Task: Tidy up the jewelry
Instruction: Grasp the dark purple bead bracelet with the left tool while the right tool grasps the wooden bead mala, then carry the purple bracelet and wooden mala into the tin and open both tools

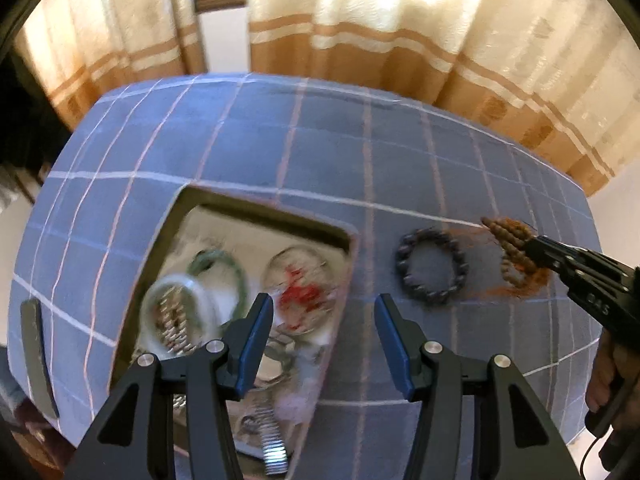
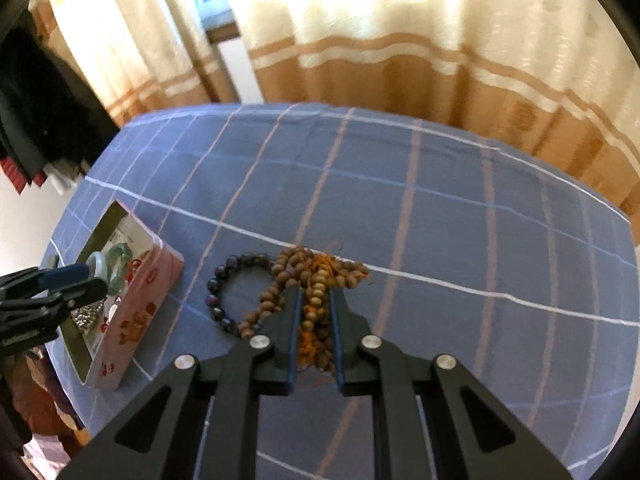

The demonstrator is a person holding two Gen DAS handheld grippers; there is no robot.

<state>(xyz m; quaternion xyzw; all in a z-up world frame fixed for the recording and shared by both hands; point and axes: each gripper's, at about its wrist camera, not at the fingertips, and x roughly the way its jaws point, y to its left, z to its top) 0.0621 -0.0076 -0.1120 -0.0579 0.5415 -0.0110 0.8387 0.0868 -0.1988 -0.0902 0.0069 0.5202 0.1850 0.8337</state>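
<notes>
A pink tin box (image 2: 132, 312) lies open on the blue checked cloth; it also shows in the left wrist view (image 1: 168, 216). It holds a green bangle (image 1: 224, 276), a clear bangle (image 1: 176, 312) and silver pieces. A dark bead bracelet (image 1: 432, 266) (image 2: 228, 292) lies right of the box. My right gripper (image 2: 316, 300) (image 1: 532, 250) is shut on a brown wooden bead strand (image 2: 316, 280) (image 1: 512, 248) with orange thread, on the cloth. My left gripper (image 1: 324, 308) (image 2: 86, 278) is open and empty above the box's right edge.
The blue checked cloth (image 2: 440, 208) covers the table. Cream and tan curtains (image 2: 400, 40) hang behind the far edge. Dark clothing (image 2: 36, 112) hangs at the left. A dark flat strip (image 1: 36, 356) lies left of the box.
</notes>
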